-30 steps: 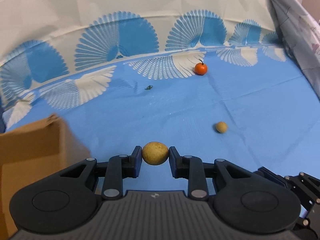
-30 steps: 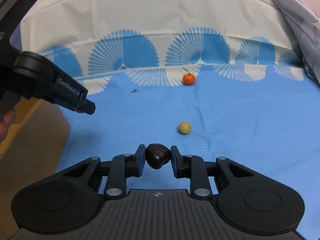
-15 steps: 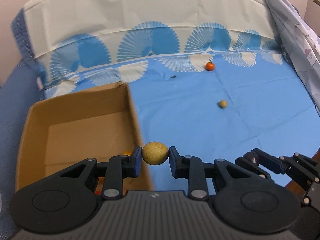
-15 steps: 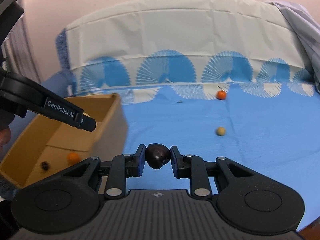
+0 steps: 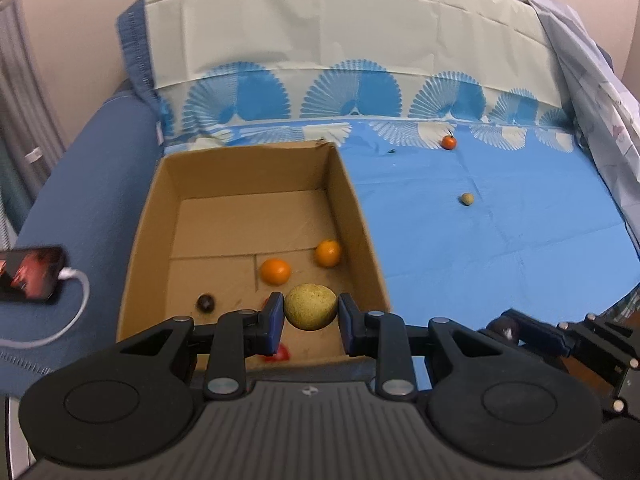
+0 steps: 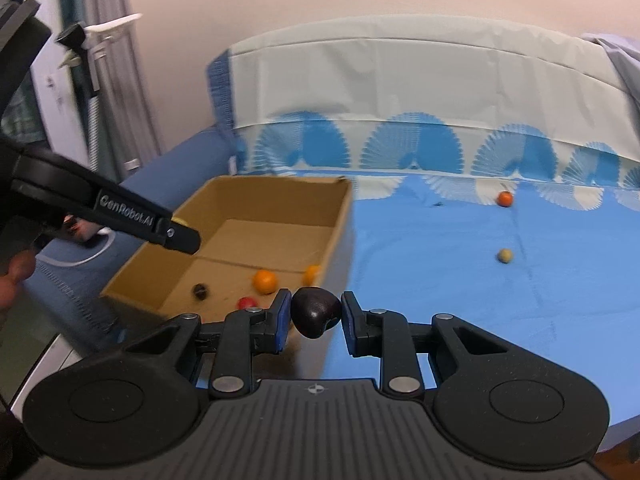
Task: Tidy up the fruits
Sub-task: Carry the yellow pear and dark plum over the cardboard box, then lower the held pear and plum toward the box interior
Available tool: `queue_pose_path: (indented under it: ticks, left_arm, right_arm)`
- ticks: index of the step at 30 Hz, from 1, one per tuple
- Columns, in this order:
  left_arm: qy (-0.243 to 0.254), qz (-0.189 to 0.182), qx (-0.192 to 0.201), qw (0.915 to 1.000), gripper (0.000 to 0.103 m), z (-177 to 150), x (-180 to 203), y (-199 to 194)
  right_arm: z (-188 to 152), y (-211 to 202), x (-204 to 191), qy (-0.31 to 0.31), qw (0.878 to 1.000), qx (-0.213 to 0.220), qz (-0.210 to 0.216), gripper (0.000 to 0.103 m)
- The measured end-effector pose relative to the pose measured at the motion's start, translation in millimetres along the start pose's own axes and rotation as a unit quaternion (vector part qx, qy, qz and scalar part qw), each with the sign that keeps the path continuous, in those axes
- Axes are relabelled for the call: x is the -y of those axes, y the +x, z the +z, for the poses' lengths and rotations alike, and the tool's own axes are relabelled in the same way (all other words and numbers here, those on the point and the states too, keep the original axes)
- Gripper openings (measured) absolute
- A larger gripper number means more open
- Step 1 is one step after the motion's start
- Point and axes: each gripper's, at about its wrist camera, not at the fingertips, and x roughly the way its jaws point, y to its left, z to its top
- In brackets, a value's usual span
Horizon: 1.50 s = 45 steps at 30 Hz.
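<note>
- The left claw (image 5: 311, 312) is clamped on a round yellow-green fruit (image 5: 310, 306), held above the open brown cardboard box (image 5: 362, 216).
- The right claw (image 6: 316, 316) grips a dark maroon fruit (image 6: 315, 311) just beside that box's right wall.

Between my left jaws: a round fruit (image 5: 310, 306), above the near right corner of the cardboard box (image 5: 352, 200). In the box just ahead of those jaws: two oranges (image 5: 275, 271), one further right by the right wall; a small dark fruit (image 5: 206, 303) ahead-left; a small fruit (image 5: 279, 354) below the left jaw. Phone (image 5: 30, 273) on the sofa arm far left of the box. Ahead-right on the tablecloth (image 5: 500, 248): a small round fruit (image 5: 466, 199), then a stemmed fruit (image 5: 449, 142) further back. Between my right jaws: a dark fruit (image 6: 316, 311), at the box's near right corner, box ahead-left.
</note>
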Motion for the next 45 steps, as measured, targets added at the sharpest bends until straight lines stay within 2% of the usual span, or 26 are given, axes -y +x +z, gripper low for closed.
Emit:
queue_pose_path:
  ticks: [10, 20, 45]
  left_arm:
    - [-0.028, 0.008, 0.011, 0.9995, 0.032, -41.3, -30.6, -38.4]
    - [-0.045, 0.013, 0.015, 0.9988, 0.032, -61.8, -40.9, -54.8]
    - [-0.053, 0.010, 0.014, 0.9985, 0.032, -65.5, -45.5, -53.6]
  right_arm:
    - [-20.3, -25.6, -43.9, -0.033, 0.999, -0.009, 0.023, 0.028]
    - [-25.0, -36.7, -62.0, -0.055, 0.998, -0.006, 0.032, 0.028]
    - [-26.1, -33.7, -61.7, -0.059, 0.998, -0.014, 0.033, 0.028]
